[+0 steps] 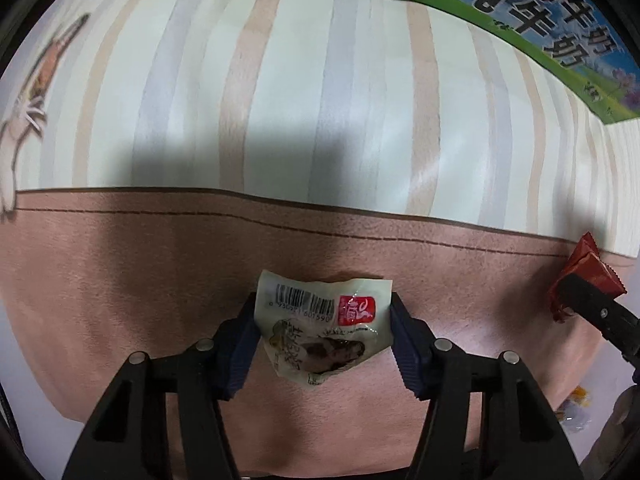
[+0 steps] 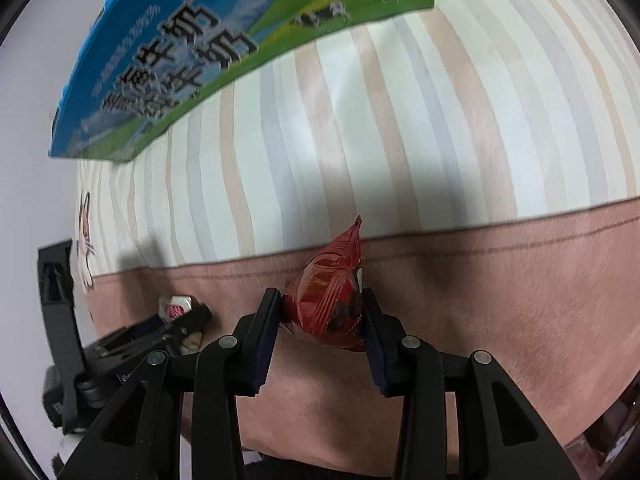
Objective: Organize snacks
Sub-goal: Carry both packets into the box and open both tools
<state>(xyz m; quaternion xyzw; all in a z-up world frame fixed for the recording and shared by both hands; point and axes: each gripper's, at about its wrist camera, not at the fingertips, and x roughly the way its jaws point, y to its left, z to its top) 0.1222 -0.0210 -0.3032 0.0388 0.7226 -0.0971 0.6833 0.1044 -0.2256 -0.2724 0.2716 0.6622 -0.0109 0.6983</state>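
My left gripper is shut on a clear snack packet with a barcode and a red label, held above the pink cloth band. My right gripper is shut on a red snack packet, also above the pink band. The red packet and the right gripper show at the right edge of the left wrist view. The clear packet and the left gripper show at the lower left of the right wrist view.
A blue and green milk carton box stands at the far side on the striped cloth; it also shows in the right wrist view. A cartoon cat print is at the cloth's left. More wrappers lie at the lower right.
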